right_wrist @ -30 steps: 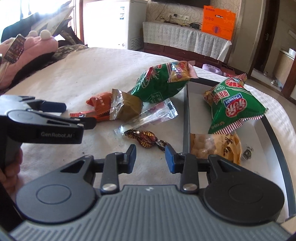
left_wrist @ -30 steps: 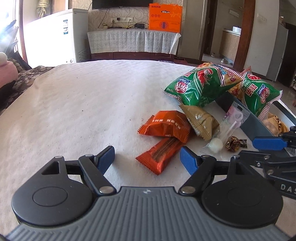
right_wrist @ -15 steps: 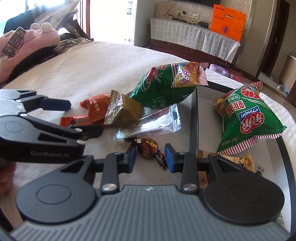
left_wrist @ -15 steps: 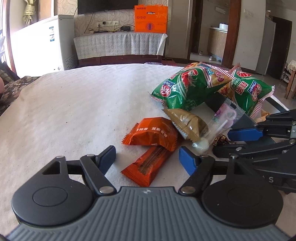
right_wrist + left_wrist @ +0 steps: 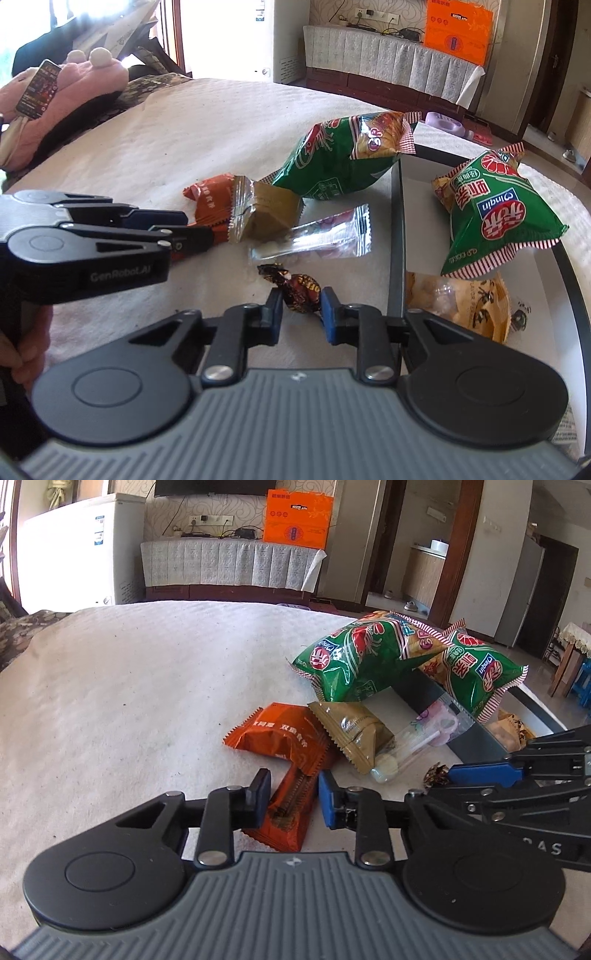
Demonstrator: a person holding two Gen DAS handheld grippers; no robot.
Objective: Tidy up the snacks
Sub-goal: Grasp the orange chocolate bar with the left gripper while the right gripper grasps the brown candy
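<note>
Left wrist view: the left tool (image 5: 290, 794) is clenching on the orange wafer bar (image 5: 288, 814); its jaws have just been closing from wide apart.
Risk, left: the pads seem to be catching only the wrapper's sides, so it may be slipping out on lifting.
Right wrist view: the right tool (image 5: 301, 312) is gripping the brown candy (image 5: 301, 291), having just been closing.
Risk, right: the twisted wrapper may be tearing.
Destination: the tray (image 5: 396, 236) is sitting just right of this tool.
</note>
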